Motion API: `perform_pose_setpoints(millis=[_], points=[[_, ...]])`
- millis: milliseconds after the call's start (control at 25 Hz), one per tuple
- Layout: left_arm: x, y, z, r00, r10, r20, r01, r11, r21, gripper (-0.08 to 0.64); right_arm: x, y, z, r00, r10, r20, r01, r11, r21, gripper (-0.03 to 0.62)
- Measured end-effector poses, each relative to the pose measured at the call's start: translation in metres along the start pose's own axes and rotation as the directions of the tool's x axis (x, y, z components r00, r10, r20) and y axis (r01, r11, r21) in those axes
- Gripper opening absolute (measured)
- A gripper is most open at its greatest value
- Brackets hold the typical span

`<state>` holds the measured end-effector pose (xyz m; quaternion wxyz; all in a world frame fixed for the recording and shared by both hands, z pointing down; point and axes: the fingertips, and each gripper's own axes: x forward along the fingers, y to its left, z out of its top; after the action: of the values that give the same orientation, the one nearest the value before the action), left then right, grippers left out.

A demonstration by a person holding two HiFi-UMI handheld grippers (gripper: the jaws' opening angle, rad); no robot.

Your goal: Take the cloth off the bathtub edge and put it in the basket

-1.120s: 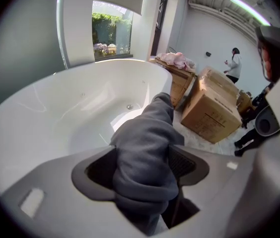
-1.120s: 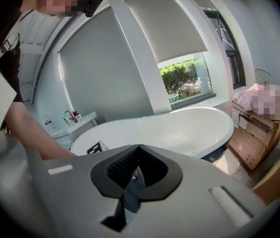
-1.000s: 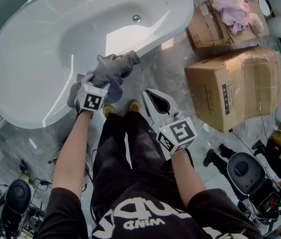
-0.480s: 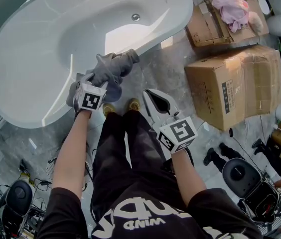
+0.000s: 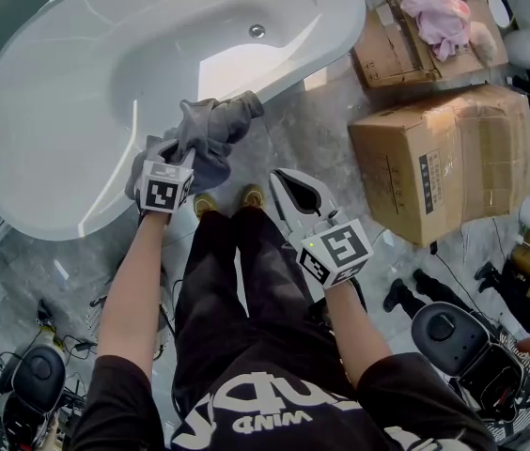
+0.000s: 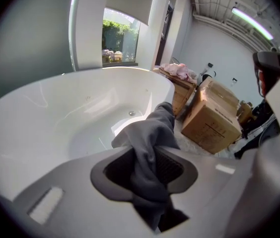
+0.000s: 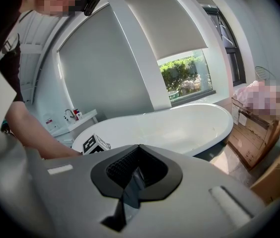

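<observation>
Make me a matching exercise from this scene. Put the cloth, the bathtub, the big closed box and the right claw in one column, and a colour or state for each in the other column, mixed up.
Column one:
1. cloth
2. bathtub
3. box
4. right claw

Column two:
A. white
B. shut, nothing in it
C. grey
D. brown

Pairs: 1-C, 2-A, 3-D, 4-B
</observation>
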<state>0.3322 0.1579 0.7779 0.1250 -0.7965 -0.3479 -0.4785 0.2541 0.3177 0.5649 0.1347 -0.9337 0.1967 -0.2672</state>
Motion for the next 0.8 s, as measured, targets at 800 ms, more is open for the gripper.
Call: perform_pose_setpoints(millis=[800], points=[[-0.037, -0.021, 0.005, 0.995, -0.068, 0.067, 0.076, 0.989, -0.125, 0.052, -0.012, 0.003, 0.010, 1.000, 0.004, 0.001, -0.004, 1.000, -0.020, 0.009]])
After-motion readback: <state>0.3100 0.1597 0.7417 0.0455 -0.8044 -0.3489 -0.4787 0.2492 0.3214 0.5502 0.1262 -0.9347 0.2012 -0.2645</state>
